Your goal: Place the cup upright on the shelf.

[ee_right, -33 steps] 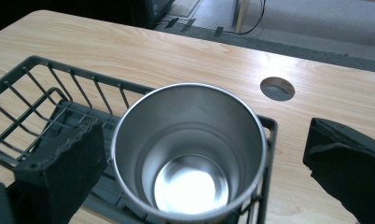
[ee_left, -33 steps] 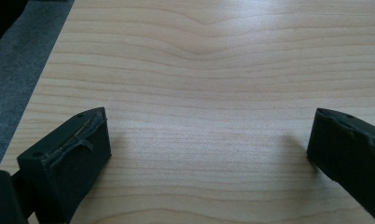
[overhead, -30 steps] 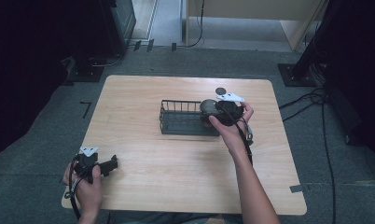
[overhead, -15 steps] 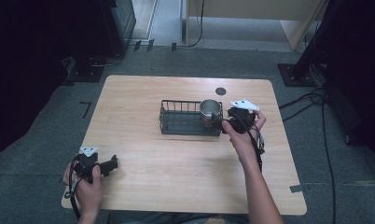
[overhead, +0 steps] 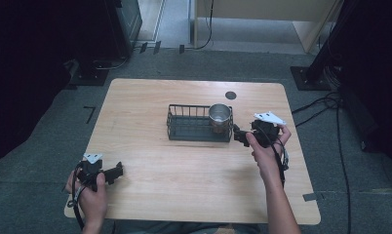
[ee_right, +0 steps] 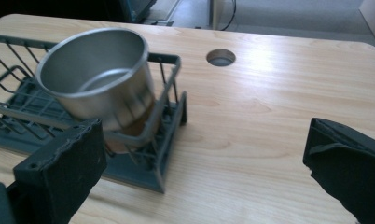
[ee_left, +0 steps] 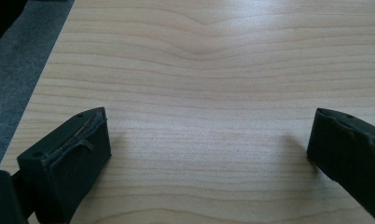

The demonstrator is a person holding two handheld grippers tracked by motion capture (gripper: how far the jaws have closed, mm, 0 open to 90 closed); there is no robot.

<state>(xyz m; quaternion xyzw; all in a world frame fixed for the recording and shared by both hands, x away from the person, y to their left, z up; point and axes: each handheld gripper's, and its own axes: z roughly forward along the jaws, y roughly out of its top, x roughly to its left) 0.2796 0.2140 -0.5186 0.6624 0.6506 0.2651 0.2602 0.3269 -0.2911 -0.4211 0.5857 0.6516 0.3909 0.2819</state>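
Steel cup sits in the right end of the dark wire basket, which stands near the middle of the tabletop, a little toward the far edge. In the right tool's view the cup leans against the basket's end wall rather than standing straight. I have my right tool just off that right end of the basket, close to it but apart — its jaws are spread wide with nothing between them, and the cup lies beyond the left jaw. A round hole shows in the tabletop behind the cup, toward the far edge. My left tool rests at the near left corner — jaws spread over bare wood.
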